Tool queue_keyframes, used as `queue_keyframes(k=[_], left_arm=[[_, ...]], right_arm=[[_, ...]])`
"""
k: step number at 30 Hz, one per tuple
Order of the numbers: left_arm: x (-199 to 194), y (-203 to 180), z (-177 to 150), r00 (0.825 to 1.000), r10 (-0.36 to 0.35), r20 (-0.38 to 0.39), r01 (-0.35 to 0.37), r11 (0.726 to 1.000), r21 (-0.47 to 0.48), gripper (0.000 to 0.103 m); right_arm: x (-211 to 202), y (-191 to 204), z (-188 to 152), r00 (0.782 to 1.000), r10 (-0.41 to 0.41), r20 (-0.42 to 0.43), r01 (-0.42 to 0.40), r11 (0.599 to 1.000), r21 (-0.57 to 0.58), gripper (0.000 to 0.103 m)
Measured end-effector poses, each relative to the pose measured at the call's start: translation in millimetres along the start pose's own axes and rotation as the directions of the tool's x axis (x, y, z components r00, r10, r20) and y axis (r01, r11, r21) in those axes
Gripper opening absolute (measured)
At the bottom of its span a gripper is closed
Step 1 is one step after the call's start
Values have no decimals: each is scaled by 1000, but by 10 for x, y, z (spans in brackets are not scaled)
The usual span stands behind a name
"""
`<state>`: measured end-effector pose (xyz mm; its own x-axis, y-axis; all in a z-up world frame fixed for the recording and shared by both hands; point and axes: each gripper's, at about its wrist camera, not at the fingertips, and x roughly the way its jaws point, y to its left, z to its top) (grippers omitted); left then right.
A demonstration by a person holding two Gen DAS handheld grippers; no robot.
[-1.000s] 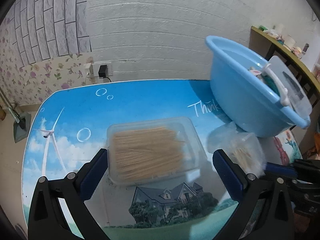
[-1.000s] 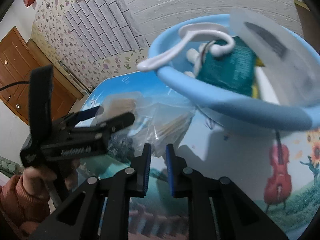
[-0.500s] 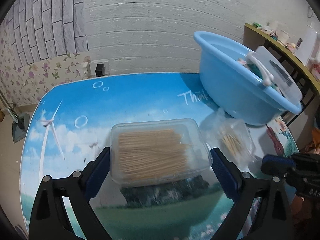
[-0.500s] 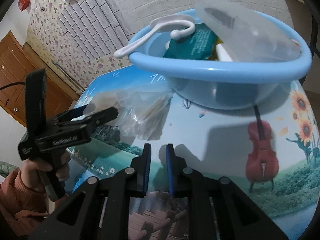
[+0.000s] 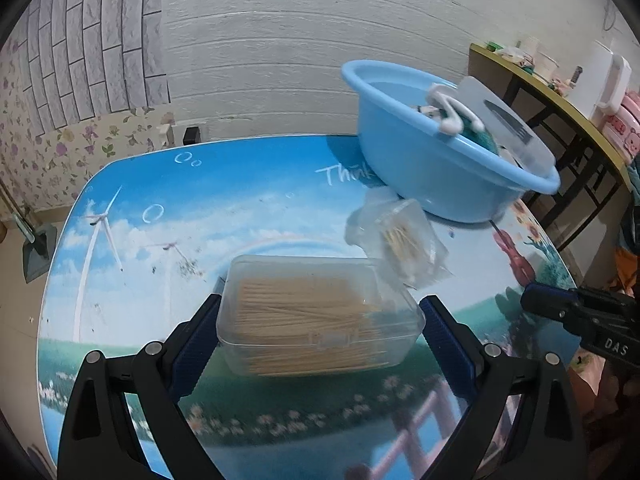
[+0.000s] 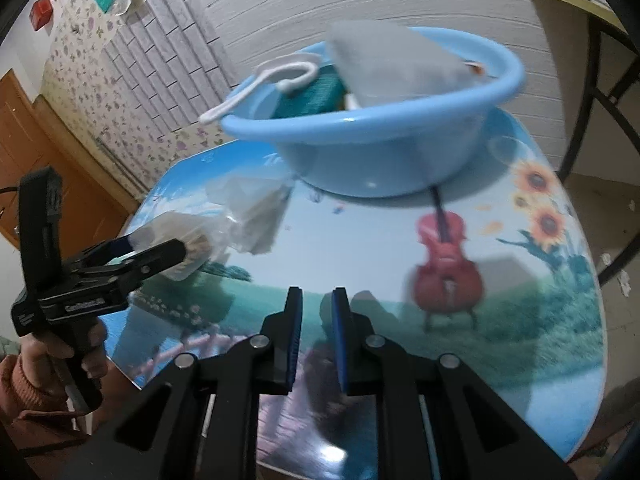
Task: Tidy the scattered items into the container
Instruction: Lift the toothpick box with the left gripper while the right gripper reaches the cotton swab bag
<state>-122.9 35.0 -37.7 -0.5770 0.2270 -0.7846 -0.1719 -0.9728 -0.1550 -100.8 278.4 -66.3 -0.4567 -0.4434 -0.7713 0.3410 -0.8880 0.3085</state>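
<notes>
Left wrist: left tongs (image 5: 318, 334) now pinching toothpick box (image 5: 318, 320), lifted nearer | right tongs (image 6: 316, 336) pressed together, empty

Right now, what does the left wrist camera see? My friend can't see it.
The left gripper holds a clear plastic box of thin wooden sticks above a picture-printed table. Behind it lie a clear bag of sticks and a filled light-blue plastic basin.

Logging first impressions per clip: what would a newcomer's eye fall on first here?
Probably the clear box of toothpicks clamped between the left gripper pads, front and centre in the left wrist view. Next, the blue basin at the table's far side, already heaped with items, and the crinkled plastic bag lying just before it.
</notes>
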Motion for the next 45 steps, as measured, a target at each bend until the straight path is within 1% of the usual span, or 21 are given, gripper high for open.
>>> queue_keyframes(k=[2,6,10,16,29,34,35,37,41,43,45], left_arm=[[-18,-61,-29,1000,2,-2,-2,1000,8,96],[-24,-159,-80,1000,6,-10,-6,1000,9,96],[-27,-219,-124,1000,11,-21,-11,1000,17,96],[-7,-303,-125,999,32,-36,-31,999,30,96],[82,-353,-137,997,42,-63,-38,998,56,96],[106,-349,-144,997,45,-66,-40,997,66,96],[106,-346,-142,997,44,-65,-39,997,66,96],[108,-348,-144,997,46,-65,-41,997,67,96],[121,-369,-153,996,60,-59,-56,996,64,96],[154,-384,-171,996,73,-58,-69,996,62,96],[180,-396,-194,995,83,-60,-79,995,63,96]], right_arm=[[-69,-69,-31,1000,-22,15,22,1000,1,15],[-180,-186,-36,998,-42,40,41,999,19,15],[-276,-352,-56,997,-53,58,50,998,43,15],[-293,-477,-48,996,-55,65,50,996,79,15],[-247,-499,-44,997,-53,57,48,995,90,15],[-257,-459,-41,997,-35,61,31,997,73,17],[-262,-439,-35,997,-39,64,35,997,64,19],[-281,-398,-26,995,-58,79,55,998,44,38],[-291,-304,8,993,-61,100,62,998,-3,52],[-270,-249,23,993,-53,103,57,998,-33,64],[-243,-215,32,994,-41,102,46,998,-51,67]])
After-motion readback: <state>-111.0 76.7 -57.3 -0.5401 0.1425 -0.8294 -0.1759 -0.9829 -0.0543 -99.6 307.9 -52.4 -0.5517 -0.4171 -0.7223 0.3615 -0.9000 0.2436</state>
